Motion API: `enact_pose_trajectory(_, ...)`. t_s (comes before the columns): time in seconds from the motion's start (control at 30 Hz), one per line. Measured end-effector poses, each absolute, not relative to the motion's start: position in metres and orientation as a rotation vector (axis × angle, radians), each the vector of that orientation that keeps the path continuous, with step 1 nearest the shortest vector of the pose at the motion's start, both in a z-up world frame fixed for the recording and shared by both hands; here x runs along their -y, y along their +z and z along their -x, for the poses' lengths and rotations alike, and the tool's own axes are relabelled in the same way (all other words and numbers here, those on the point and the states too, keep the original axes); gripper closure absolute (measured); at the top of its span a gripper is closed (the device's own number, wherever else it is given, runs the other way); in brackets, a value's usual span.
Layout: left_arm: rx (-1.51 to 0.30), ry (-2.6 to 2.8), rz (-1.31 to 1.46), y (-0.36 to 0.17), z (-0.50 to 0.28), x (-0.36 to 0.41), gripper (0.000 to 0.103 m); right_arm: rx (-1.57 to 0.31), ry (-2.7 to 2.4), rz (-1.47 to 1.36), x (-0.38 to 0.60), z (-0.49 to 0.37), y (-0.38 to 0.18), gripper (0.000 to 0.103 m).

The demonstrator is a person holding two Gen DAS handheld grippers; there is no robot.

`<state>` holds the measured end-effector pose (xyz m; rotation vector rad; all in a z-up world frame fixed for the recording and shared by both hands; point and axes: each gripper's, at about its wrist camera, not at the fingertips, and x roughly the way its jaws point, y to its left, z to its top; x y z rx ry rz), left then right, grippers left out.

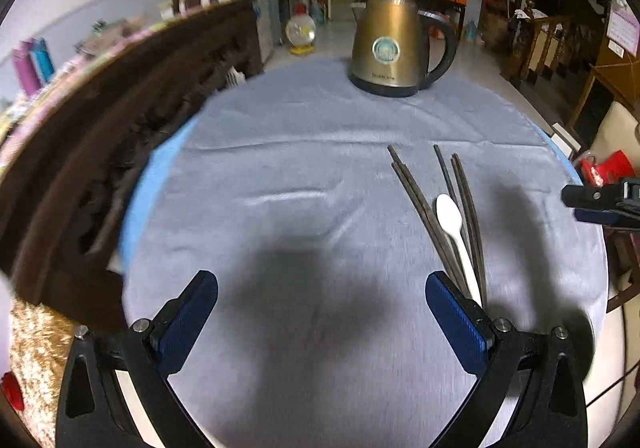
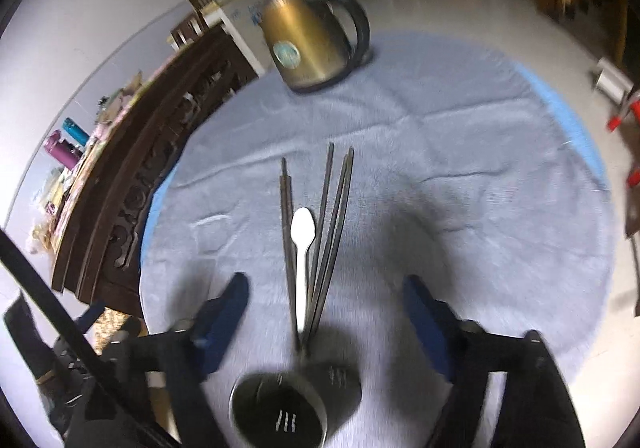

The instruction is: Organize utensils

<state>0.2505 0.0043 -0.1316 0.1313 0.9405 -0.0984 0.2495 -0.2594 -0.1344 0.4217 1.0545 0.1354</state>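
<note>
Several dark chopsticks (image 2: 332, 224) and a white plastic spoon (image 2: 302, 248) lie fanned on the grey tablecloth (image 2: 460, 175). A round metal utensil holder (image 2: 280, 408) stands just below their near ends. My right gripper (image 2: 326, 296) is open and empty, hovering over the utensils' near ends. My left gripper (image 1: 320, 292) is open and empty over bare cloth; the chopsticks (image 1: 416, 199) and spoon (image 1: 454, 224) lie by its right finger. The right gripper (image 1: 600, 203) shows at that view's right edge.
A gold electric kettle (image 1: 394, 43) stands at the far side of the round table. A dark carved wooden cabinet (image 1: 120, 151) borders the table's left edge. A red stool (image 1: 608, 167) sits beyond the right edge.
</note>
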Motion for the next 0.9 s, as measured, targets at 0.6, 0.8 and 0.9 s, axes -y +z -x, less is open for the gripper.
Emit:
enact_pose_trajectory(0.6,-1.187,-0.265,0.028,-0.202,-0.448,0.067,0.044,-1.244,0.156,-0.433,0.259,-0.423,-0.248,0.076)
enact_pose_trajectory(0.8,-1.255,-0.311,0.035,-0.224,-0.474,0.097,0.066,-1.259,0.119,-0.335,0.26,-0.427,-0.253,0.097)
enact_pose_trajectory(0.9,-1.238,-0.309,0.013,-0.229,-0.479,0.104,0.084,-1.259,0.128,-0.361,0.268,-0.429,-0.252,0.094)
